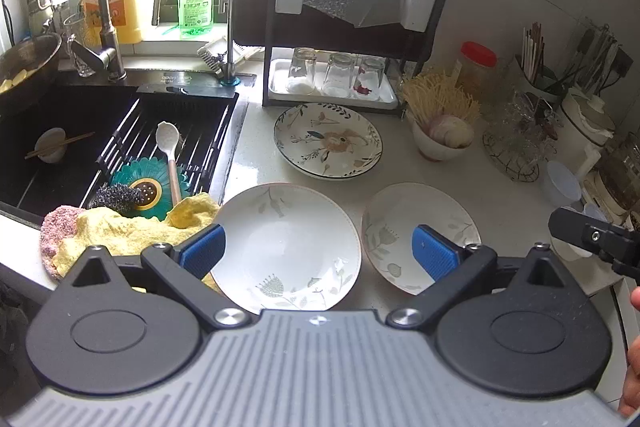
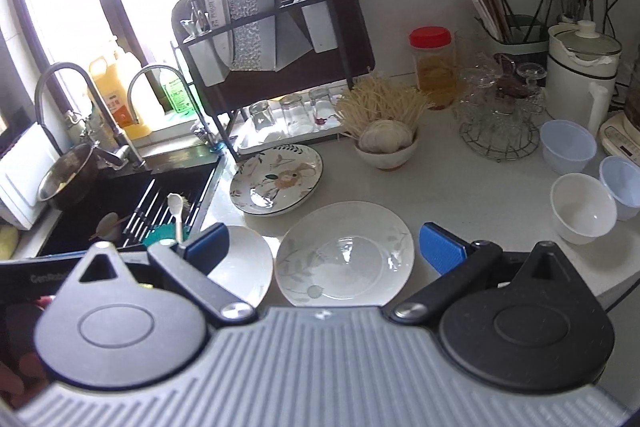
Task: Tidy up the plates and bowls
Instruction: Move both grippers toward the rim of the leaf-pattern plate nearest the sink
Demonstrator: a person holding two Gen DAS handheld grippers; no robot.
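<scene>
Three plates lie on the white counter. A floral plate with a dark rim [image 1: 328,141] [image 2: 276,179] is furthest back. Two white leaf-patterned plates sit near the front: one [image 1: 286,247] [image 2: 240,263] beside the sink, the other [image 1: 420,235] [image 2: 344,253] to its right. My left gripper [image 1: 318,251] is open and empty above the left white plate. My right gripper [image 2: 324,247] is open and empty above the right white plate. Three small bowls [image 2: 582,209] [image 2: 568,151] [image 2: 622,187] stand at the right.
A black sink [image 1: 60,131] with a spoon, sponge and yellow cloth [image 1: 120,227] lies to the left. A dish rack [image 1: 344,27] with upturned glasses stands behind. A bowl of noodles and garlic [image 2: 384,143], a jar, glassware and a cooker crowd the back right.
</scene>
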